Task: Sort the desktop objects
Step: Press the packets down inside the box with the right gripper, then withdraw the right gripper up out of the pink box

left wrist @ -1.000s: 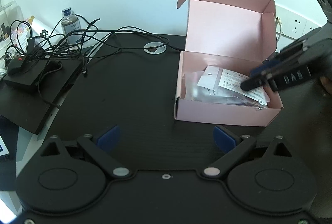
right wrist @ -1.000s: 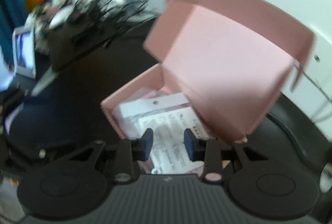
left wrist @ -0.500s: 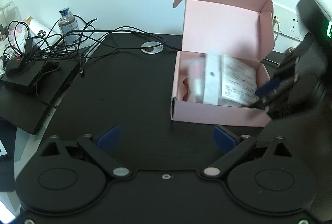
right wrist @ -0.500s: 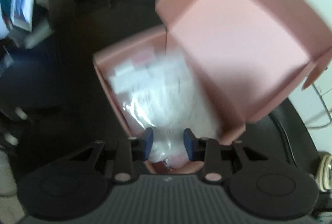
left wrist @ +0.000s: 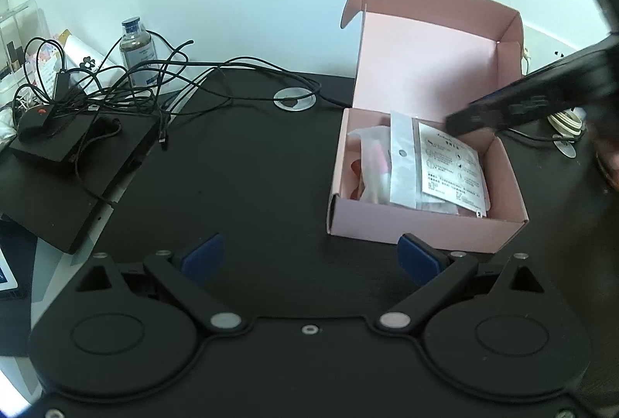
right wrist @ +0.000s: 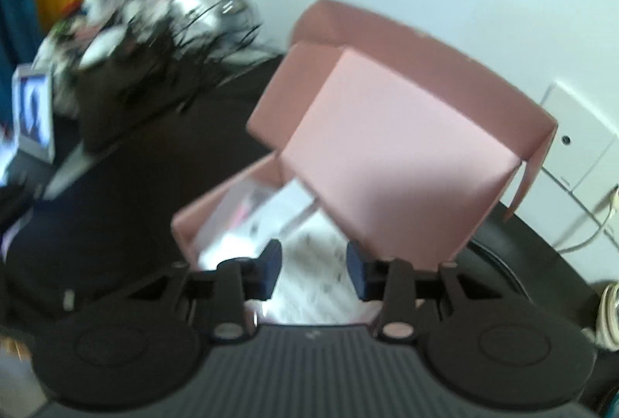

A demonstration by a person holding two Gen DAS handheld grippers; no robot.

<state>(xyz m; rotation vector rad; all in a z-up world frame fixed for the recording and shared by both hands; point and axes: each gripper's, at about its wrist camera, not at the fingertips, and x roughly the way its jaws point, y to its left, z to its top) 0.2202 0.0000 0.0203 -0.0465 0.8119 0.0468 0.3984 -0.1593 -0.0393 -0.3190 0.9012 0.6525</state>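
An open pink box (left wrist: 421, 230) stands on the black desk, lid up, holding clear plastic packets with a white printed sheet (left wrist: 450, 166). My left gripper (left wrist: 309, 257) is open and empty, just in front of the box's near wall. My right gripper (right wrist: 314, 269) is open with nothing between its pads, held above the box's right side; it shows in the left wrist view (left wrist: 503, 108) as a dark blurred bar over the packets. The box (right wrist: 387, 147) and packets (right wrist: 309, 255) show blurred in the right wrist view.
A tangle of black cables (left wrist: 116, 85) and a black device (left wrist: 69, 147) lie at the desk's left. A small bottle (left wrist: 135, 46) stands by the wall. A round metal grommet (left wrist: 296, 98) sits behind the box. White wall sockets (right wrist: 576, 143) are at the right.
The right gripper has lifted out of the box and swung up; the packets were shifted and now lie flat in the box. The left gripper has not moved.
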